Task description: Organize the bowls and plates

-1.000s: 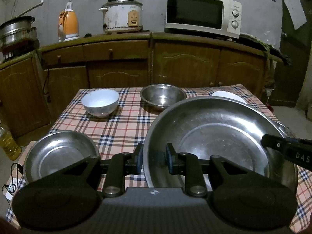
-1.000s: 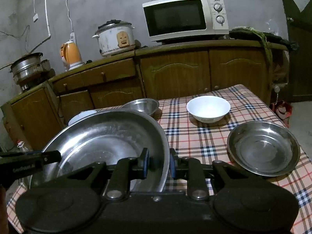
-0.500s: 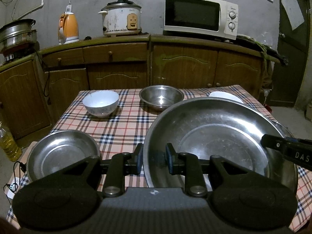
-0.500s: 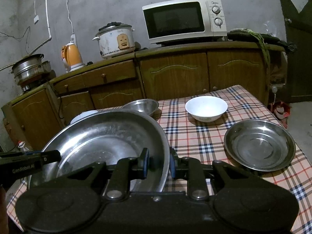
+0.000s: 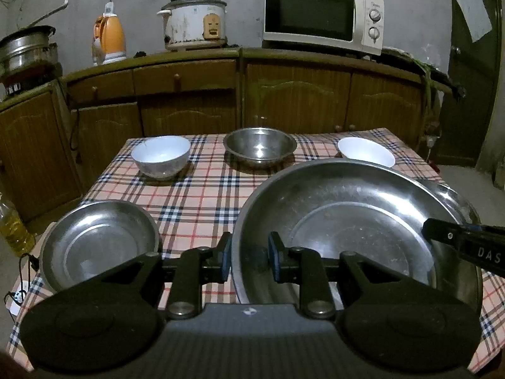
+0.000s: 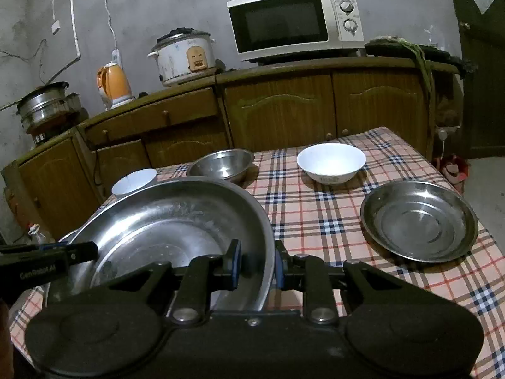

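Note:
A large steel plate (image 5: 353,227) (image 6: 164,227) is held between both grippers over the near middle of the checked table (image 5: 202,195). My left gripper (image 5: 249,259) is shut on its left rim. My right gripper (image 6: 257,268) is shut on its right rim, and one of its fingers (image 5: 464,243) shows in the left wrist view. A small steel plate (image 5: 98,243) lies at near left and another steel plate (image 6: 419,221) at near right. Along the far side stand a white bowl (image 5: 161,156), a steel bowl (image 5: 260,147) (image 6: 222,164) and a second white bowl (image 6: 331,161).
Wooden cabinets (image 5: 300,101) run behind the table, carrying a microwave (image 5: 322,15), a rice cooker (image 5: 192,22) and an orange kettle (image 5: 109,36). A bottle of oil (image 5: 12,224) stands on the floor at left. A door (image 5: 473,63) is at far right.
Both grips on the large plate stay the same. The table's items sit slightly higher in both views, a small drift only.

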